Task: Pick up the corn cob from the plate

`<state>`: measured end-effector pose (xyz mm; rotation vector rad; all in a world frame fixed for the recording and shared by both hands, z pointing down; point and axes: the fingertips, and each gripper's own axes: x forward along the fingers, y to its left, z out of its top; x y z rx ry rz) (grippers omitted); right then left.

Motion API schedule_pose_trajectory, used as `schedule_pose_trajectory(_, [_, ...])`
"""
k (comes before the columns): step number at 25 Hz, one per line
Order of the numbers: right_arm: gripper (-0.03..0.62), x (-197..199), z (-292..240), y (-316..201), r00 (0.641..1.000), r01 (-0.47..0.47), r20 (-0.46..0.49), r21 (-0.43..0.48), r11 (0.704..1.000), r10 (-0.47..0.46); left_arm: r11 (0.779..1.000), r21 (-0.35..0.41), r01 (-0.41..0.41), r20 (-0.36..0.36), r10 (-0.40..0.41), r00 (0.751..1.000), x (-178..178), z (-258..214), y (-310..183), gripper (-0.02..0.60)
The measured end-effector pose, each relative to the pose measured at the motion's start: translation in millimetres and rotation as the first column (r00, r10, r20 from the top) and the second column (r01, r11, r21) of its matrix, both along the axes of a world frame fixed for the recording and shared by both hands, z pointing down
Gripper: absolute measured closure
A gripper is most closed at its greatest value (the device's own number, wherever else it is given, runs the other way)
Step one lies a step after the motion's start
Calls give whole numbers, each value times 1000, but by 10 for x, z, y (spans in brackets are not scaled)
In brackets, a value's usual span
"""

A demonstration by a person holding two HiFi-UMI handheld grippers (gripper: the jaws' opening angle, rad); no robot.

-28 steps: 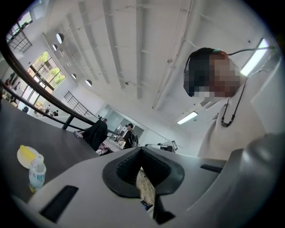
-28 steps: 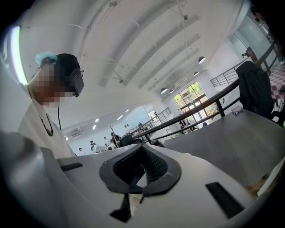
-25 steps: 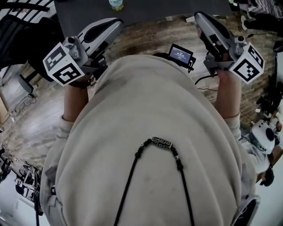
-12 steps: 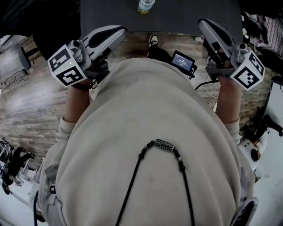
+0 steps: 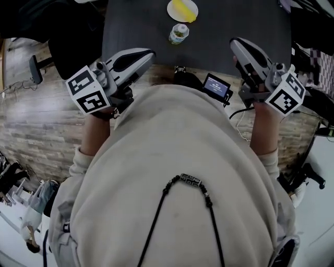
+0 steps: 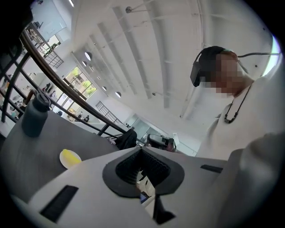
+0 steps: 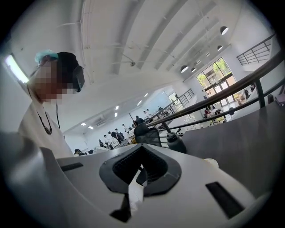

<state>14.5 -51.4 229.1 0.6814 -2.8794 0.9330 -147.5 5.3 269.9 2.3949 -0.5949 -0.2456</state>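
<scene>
A yellow corn cob (image 5: pixel 185 10) lies on a small white plate (image 5: pixel 171 9) at the far side of the dark table (image 5: pixel 235 21). My left gripper (image 5: pixel 148 52) is held at the table's near edge, shut, with nothing between its fingers. My right gripper (image 5: pixel 235 42) is over the near edge on the right, also shut and empty. In the left gripper view, the corn cob (image 6: pixel 68 154) and plate (image 6: pixel 74 163) lie well ahead and left of the shut left gripper (image 6: pixel 141 149). The right gripper view shows the shut right gripper (image 7: pixel 142 148) and the plate's edge (image 7: pixel 212 162).
A small bottle (image 5: pixel 178 33) stands on the table just nearer than the plate; it shows as a dark bottle (image 6: pixel 34 116) in the left gripper view. A small screen device (image 5: pixel 215 86) hangs at the person's chest. Wood floor surrounds the table.
Both grippers have moved forward toward the dark table. The plate with the corn cob has come into the head view; before, only the bottle showed at the top edge.
</scene>
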Motion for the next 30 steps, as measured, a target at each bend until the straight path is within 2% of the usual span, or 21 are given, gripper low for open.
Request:
schedule_pose_trajectory(4, [579,86,123,480,1000,3,9,-41,999,-3,1000,-20,8,3,-8,1000,94,6,439,580])
schedule_pose_trajectory(6, [579,139,109,524,1000,14,16,-48,999,-13,1000,-19,24,-2,-24,1000,156,-63,492,580])
schedule_pose_trajectory(12, [579,279,122,143,997,69,46,-81,994,-65,998,-24,63,-14,-63,998,418,-277,286,580])
schedule_pose_trajectory(22, [579,281,659,-336,980,191,91,-197,962,-176,985,-96,145,58,-140,989,677,-217,28,580])
schedule_pose_trajectory(27, [579,207,771,-384,977,204,101,-219,954,-186,980,-106,170,86,-161,983,655,-221,67,580])
schedule_pose_trajectory(30, [579,187,780,-342,980,191,93,-228,955,-174,984,-105,147,71,-140,988,696,-232,69,580])
